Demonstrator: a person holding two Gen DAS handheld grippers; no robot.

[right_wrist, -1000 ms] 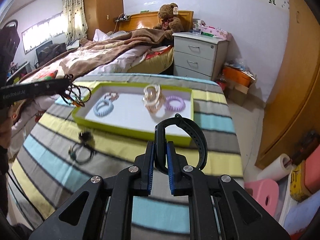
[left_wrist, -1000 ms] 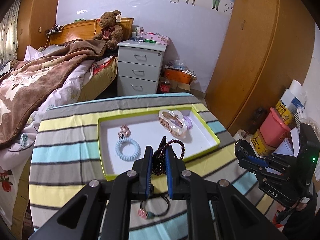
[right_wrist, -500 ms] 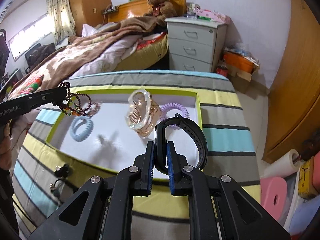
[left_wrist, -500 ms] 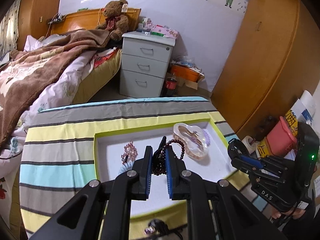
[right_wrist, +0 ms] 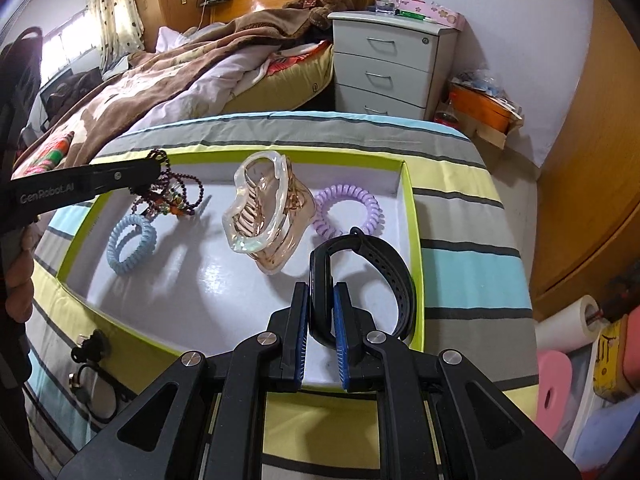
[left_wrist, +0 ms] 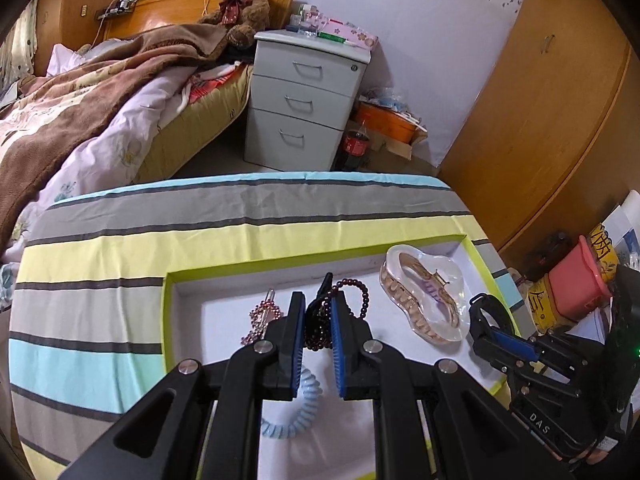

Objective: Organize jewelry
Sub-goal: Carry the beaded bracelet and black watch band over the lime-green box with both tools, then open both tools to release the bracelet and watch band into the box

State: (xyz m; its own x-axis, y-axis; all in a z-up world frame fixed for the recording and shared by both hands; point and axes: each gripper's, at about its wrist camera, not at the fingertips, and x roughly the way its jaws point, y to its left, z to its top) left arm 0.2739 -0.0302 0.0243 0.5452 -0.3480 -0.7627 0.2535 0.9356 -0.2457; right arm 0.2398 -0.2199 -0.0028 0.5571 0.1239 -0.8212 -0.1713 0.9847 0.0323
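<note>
A green-rimmed white tray (right_wrist: 412,216) lies on the striped table. My left gripper (left_wrist: 318,312) is shut on a dark beaded bracelet (left_wrist: 356,292) and holds it over the tray's left part; it also shows in the right wrist view (right_wrist: 154,168). My right gripper (right_wrist: 321,308) is shut on a black watch band (right_wrist: 380,264), held over the tray's near right corner; it also shows in the left wrist view (left_wrist: 486,312). In the tray lie a clear hair claw (right_wrist: 264,216), a purple coil tie (right_wrist: 348,212), a blue coil tie (right_wrist: 132,244) and a pink beaded clip (left_wrist: 262,316).
A black hair tie with a charm (right_wrist: 92,376) lies on the cloth outside the tray's near left edge. A bed (left_wrist: 80,92) and grey drawer unit (left_wrist: 304,100) stand beyond the table. Pink and yellow containers (left_wrist: 576,284) stand at the right.
Both grippers have moved forward over the tray, each keeping its hold. The bracelet now hangs low over the tray's left part and the watch band over its right corner.
</note>
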